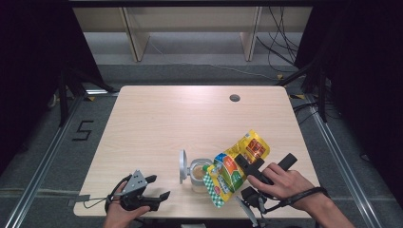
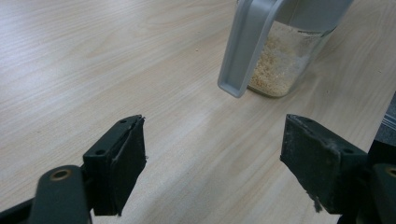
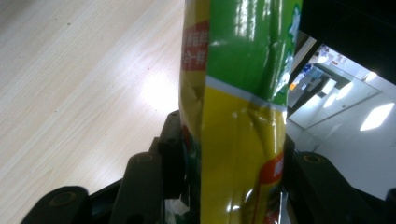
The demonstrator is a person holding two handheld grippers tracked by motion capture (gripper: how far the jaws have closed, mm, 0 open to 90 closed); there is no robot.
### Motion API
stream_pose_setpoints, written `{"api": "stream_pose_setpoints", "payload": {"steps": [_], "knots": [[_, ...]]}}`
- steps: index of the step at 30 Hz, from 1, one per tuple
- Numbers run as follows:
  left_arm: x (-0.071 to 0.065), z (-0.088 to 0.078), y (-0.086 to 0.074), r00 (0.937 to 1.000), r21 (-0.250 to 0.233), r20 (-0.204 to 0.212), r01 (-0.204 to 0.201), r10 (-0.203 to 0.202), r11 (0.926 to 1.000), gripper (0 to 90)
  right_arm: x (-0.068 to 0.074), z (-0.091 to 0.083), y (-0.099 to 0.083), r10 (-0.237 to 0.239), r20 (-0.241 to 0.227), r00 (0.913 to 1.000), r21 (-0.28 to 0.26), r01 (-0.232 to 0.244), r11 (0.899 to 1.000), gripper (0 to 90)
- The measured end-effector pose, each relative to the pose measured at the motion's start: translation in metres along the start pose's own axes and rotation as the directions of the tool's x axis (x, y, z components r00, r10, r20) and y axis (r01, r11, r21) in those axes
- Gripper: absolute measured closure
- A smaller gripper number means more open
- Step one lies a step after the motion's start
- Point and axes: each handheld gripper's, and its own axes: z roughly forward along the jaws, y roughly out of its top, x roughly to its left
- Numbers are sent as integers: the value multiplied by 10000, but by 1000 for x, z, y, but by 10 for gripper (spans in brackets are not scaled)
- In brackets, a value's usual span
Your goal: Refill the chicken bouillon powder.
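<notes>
The table (image 1: 180, 118) has a pale wood-grain top with rounded corners, and it stands on grey carpet. Near its far edge, right of the middle, sits a small dark round cable hole (image 1: 234, 98). Most of the top is bare – what rests on it sits close to the near edge. A clear jar (image 1: 199, 175) stands there, a little right of the middle, with pale beige crumbs inside and its grey lid (image 1: 182, 166) flipped up on the left side. In the left gripper view the same jar (image 2: 285, 65) stands upright on the wood – its lid (image 2: 247, 46) hanging down beside it.
</notes>
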Motion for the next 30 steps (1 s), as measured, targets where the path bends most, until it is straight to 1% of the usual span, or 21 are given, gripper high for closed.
{"api": "stream_pose_setpoints", "payload": {"steps": [2, 6, 7, 8, 9, 10, 15, 16, 17, 18, 19, 20, 21, 22, 23, 24, 25, 28, 29, 30], "knots": [[0, 0, 0, 10000, 21, -18, 74, -74, 10000, 214, 0, 0, 0, 5, 9, 10000, -4, -5, 10000, 614], [0, 0, 0, 10000, 0, 5, 6, -6, 10000, 214, 0, 0, -1, -22, 36, 10000, -16, 22, 10000, 618], [0, 0, 0, 10000, -2, 11, -7, 7, 10000, 214, -1, 0, -1, -257, 46, 9997, -97, 258, 9996, 619], [0, 0, 0, 10000, 2, 6, -6, 6, 10000, 214, -4, 0, -2, -440, 171, 9989, -148, 442, 9989, 620], [0, 0, 0, 10000, 4, 3, -2, 2, 10000, 214, -3, 0, -2, -362, 187, 9992, -155, 364, 9992, 621], [0, 0, 0, 10000, 17, -1, 11, -11, 10000, 214, -3, -1, -2, -420, 201, 9989, -168, 424, 9990, 621], [0, 1, 0, 10000, 75, -26, 29, -29, 10000, 214, -1, -1, -2, -310, 239, 9992, -228, 315, 9992, 623], [-2, 1, -1, 9998, -33, 17, 205, -205, 9998, 214, 1, -2, -2, -52, 222, 9997, -144, 55, 9999, 623], [-2, 2, -1, 9998, -35, 21, 215, -215, 9998, 214, 2, -2, -2, 84, 209, 9997, -129, -82, 9999, 623], [-1, 1, -1, 9999, 24, 14, 129, -129, 9999, 215, 2, -2, -2, 127, 192, 9997, -132, -125, 9998, 623], [-2, 2, -1, 9998, -32, 19, 184, -184, 9998, 215, 2, -1, -3, 173, 185, 9997, -144, -170, 9998, 623], [-1, 2, 0, 9999, -27, 20, 122, -122, 9999, 214, 3, -1, -3, 174, 181, 9997, -152, -171, 9997, 624], [0, 1, 0, 10000, 78, -20, -59, 59, 10000, 214, 3, 0, -3, 202, 166, 9997, -158, -199, 9997, 624], [0, 1, 0, 10000, 79, -23, -44, 44, 10000, 214, 4, 1, -4, 362, 205, 9991, -126, -360, 9993, 624], [0, 0, 0, 10000, 71, -30, -45, 45, 10000, 214, 4, 2, -4, 287, 119, 9995, -192, -284, 9994, 624], [0, 0, 0, 10000, 67, -30, -30, 30, 10000, 214, 5, 2, -5, 307, 151, 9994, -224, -303, 9993, 625], [-1, 1, -1, 9996, 38, -32, 268, -268, 9996, 214, 5, 3, -6, 287, 126, 9995, -212, -285, 9994, 625], [-1, 1, -1, 9999, 73, -30, 142, -142, 9999, 214, 6, 5, -7, 372, 164, 9992, -199, -368, 9991, 625], [-1, 2, -1, 9998, -26, 30, 178, -178, 9998, 215, 7, 6, -7, 435, 128, 9990, -188, -432, 9989, 625], [-1, 2, 0, 9999, -23, 27, 105, -105, 9999, 215, 7, 6, -7, 427, 138, 9990, -208, -424, 9989, 626]]}}
